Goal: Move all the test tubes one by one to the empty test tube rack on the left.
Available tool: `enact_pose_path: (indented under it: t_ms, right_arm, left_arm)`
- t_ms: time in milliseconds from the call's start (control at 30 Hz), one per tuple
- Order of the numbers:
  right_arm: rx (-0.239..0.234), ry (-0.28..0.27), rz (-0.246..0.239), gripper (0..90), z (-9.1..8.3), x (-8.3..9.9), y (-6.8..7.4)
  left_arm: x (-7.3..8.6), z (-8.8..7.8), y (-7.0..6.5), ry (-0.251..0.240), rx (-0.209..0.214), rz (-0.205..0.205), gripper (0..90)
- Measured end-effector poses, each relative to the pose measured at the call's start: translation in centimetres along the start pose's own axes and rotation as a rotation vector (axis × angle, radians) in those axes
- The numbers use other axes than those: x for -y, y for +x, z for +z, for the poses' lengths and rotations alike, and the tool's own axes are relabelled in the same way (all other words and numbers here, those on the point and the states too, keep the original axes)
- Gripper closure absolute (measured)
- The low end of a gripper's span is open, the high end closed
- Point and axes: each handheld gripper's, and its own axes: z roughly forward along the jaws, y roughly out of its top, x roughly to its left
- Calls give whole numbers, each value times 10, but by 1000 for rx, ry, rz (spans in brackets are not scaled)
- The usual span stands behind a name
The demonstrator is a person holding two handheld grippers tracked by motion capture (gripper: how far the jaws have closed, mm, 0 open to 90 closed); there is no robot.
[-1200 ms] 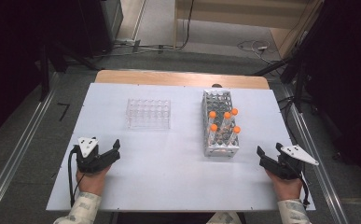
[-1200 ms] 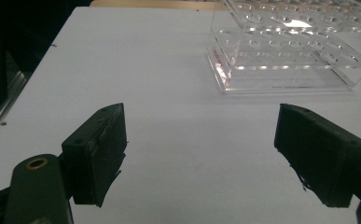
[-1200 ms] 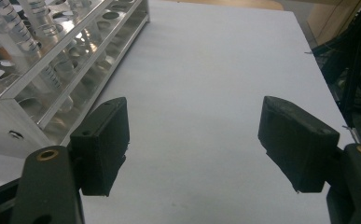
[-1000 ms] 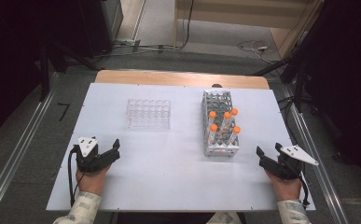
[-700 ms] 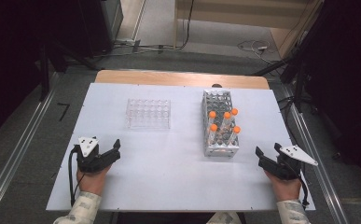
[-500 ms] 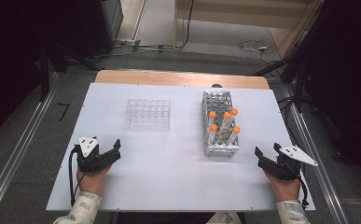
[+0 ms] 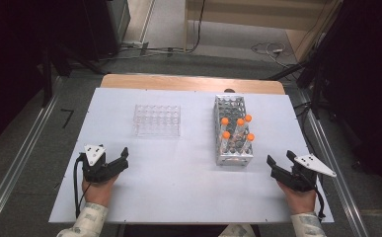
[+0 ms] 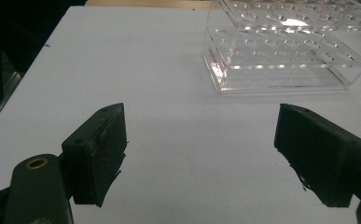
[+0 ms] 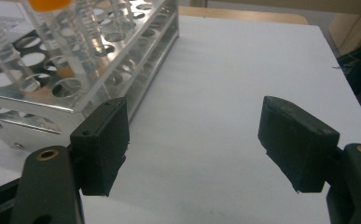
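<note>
Table top white, matt and smooth over a bare wooden edge; one tube rack of bright perforated metal, the other rack of clear glossy plastic; tube caps orange plastic; gripper pads matt black.

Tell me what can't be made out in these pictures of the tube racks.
- Metal rack, right gripper view: far end cut off by the top and left edges.
- Orange-capped tubes, high view: too small to tell their contents.
- Clear plastic rack, left gripper view: right end cut off by the edge.
</note>
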Motion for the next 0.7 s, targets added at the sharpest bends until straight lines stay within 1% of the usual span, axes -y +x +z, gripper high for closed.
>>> enact_pose_path:
  t_ms: [133,500,700]
  right_arm:
    - [-21,-6,-3,228,-1,-3,5]
    - [-59,-17,-18,229,1,-11,17]
    - [-66,-20,-27,229,5,-15,21]
  left_arm:
    - [0,0,0,0,0,2,177]
    - [0,2,-2,7,-3,6,177]
    - [1,2,-2,6,-2,6,178]
